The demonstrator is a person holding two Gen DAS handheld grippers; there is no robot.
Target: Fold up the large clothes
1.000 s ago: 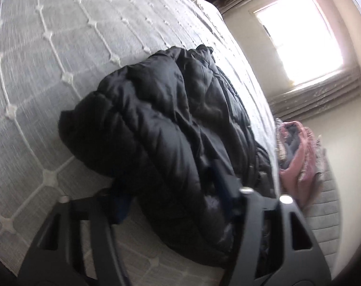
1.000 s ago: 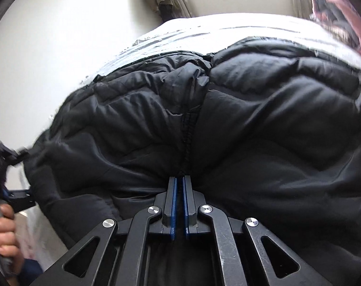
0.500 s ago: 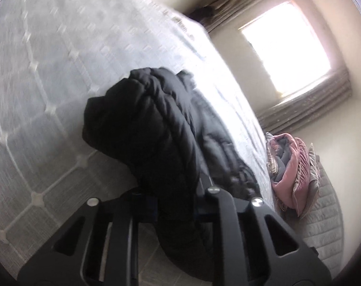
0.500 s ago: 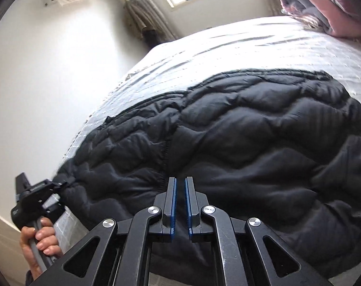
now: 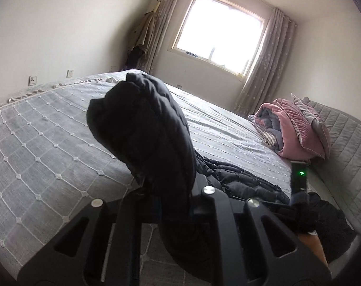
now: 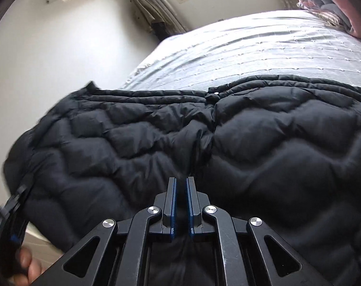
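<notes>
Clearly the black puffer jacket (image 6: 228,147) is bulky but light: quilted, air-filled and slick-looking, so it will likely spring out of any fold and slide on itself unless it is pressed flat. It lies near the front edge of the bed (image 5: 49,143), most of it spread on the grey quilted cover, with one end lifted clear of the bed.

The left gripper (image 5: 171,205) is clenched on that raised end; a thick wad of jacket (image 5: 144,128) rises between its fingers and droops forward. The right gripper (image 6: 180,205) hangs over the spread part near the front closure, its blue pads (image 6: 172,205) a narrow gap apart with nothing between them, so it is released.

Good holds would be hems, seams or the closure line, where the fabric is thin and firm; a pinch on a puffed panel would probably slip. A pink bedding bundle (image 5: 297,128) sits at the far corner, well apart.
</notes>
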